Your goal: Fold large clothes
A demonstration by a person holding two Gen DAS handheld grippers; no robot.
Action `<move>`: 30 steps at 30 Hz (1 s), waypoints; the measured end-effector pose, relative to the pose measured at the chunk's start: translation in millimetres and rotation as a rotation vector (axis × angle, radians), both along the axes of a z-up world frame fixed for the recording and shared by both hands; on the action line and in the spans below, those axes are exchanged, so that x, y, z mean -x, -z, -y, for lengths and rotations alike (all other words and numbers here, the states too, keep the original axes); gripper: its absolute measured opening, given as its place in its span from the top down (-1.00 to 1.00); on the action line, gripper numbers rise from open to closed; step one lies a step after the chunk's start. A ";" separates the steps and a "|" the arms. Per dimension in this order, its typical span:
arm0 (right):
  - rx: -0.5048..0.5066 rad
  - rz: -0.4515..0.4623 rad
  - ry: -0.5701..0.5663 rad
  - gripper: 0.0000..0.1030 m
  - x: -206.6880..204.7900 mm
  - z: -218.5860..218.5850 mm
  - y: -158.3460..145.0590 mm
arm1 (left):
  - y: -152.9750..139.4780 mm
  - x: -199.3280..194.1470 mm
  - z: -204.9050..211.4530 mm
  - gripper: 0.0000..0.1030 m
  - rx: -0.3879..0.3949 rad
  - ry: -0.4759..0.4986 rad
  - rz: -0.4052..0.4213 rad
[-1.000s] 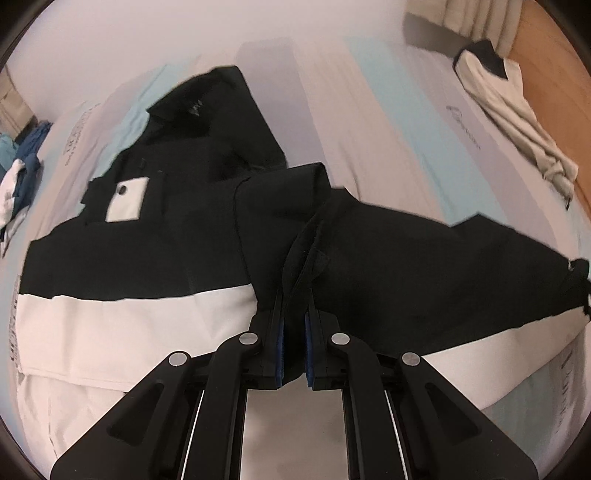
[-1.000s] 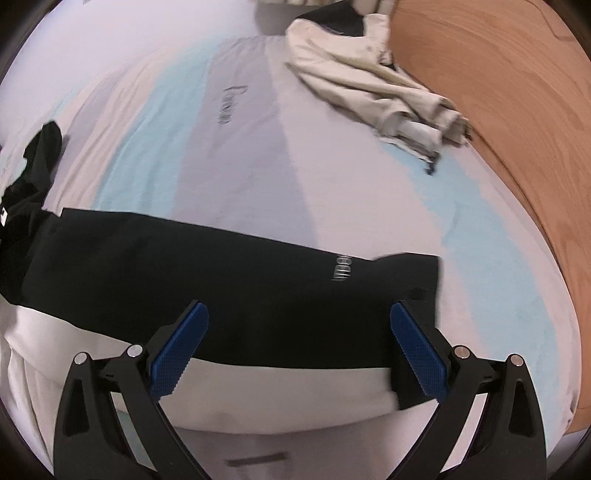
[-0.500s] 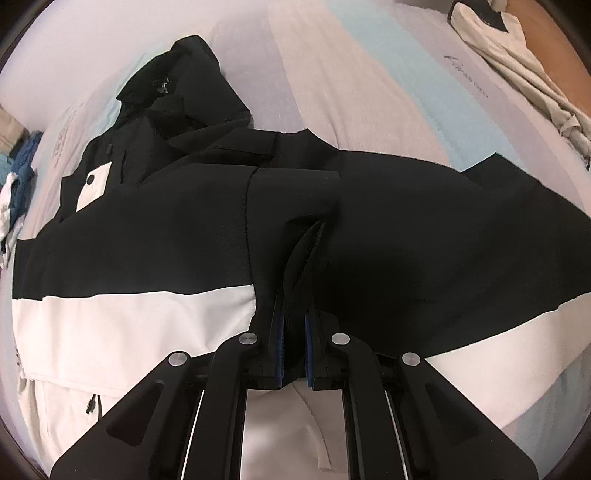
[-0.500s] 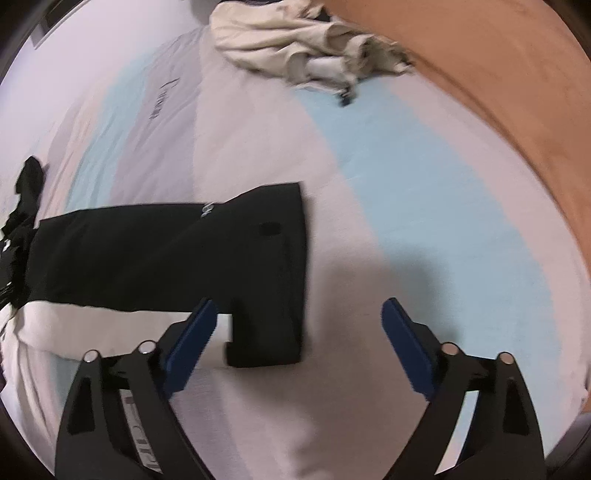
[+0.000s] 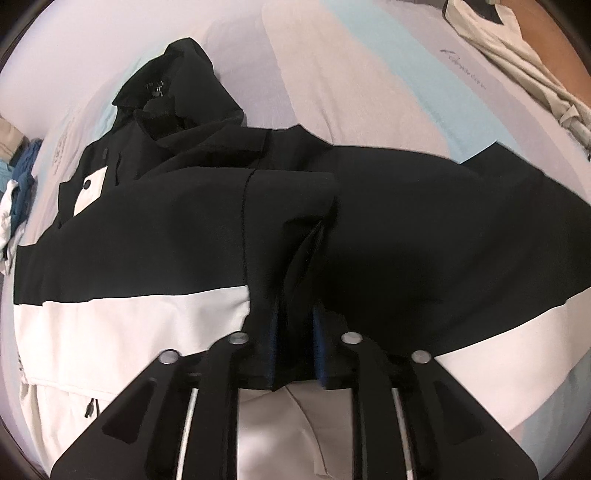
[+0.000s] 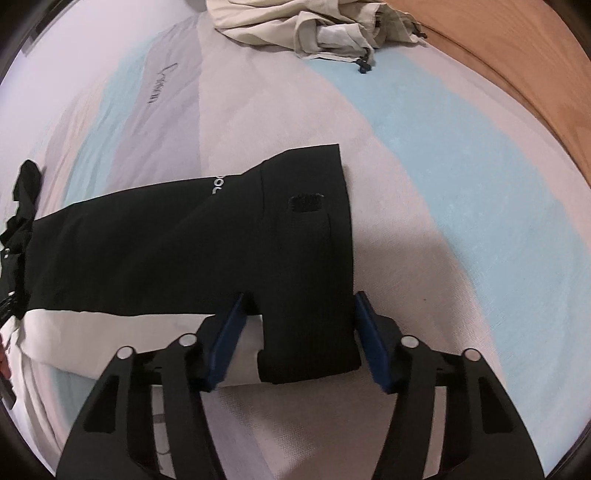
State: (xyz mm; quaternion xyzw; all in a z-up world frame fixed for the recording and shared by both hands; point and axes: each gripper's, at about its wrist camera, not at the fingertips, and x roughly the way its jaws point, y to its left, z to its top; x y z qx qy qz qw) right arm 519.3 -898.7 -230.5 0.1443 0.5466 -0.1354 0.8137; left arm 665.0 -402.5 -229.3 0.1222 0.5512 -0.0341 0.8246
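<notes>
A large black and white jacket (image 5: 177, 236) lies spread on the striped bed, hood at the far end. My left gripper (image 5: 295, 332) is shut on a pinched fold of the jacket's black fabric near the armpit. The jacket's sleeve (image 6: 184, 236) stretches out to the right across the bed. My right gripper (image 6: 299, 325) is open, its blue pads on either side of the black cuff (image 6: 306, 258), which lies flat between them.
A crumpled beige garment (image 6: 310, 29) lies at the far end of the bed; it also shows in the left wrist view (image 5: 517, 62). A wooden floor (image 6: 517, 74) borders the bed on the right. Blue and white clothes (image 5: 18, 184) sit at the left.
My right gripper moved over the cuff and its jaws narrowed around it. My left gripper stayed shut on the fold and the jacket body flattened out beneath it.
</notes>
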 end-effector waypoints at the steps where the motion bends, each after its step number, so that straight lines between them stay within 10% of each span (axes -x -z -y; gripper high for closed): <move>1: 0.011 -0.008 0.016 -0.07 0.0 -1.8 -0.4 | -3.0 0.8 1.0 0.47 -0.001 0.001 0.007; 4: 0.055 -0.033 0.028 -0.11 -5.8 -6.8 1.4 | -15.5 4.0 0.7 -0.19 0.034 -0.001 0.037; 14: 0.068 -0.049 0.072 0.48 -4.7 -13.5 -7.4 | -40.5 6.6 -33.0 -0.33 0.082 -0.033 0.060; 30: 0.009 0.154 0.000 0.55 -9.0 -120.7 -114.1 | -71.3 15.9 -140.1 -0.57 0.097 -0.147 0.101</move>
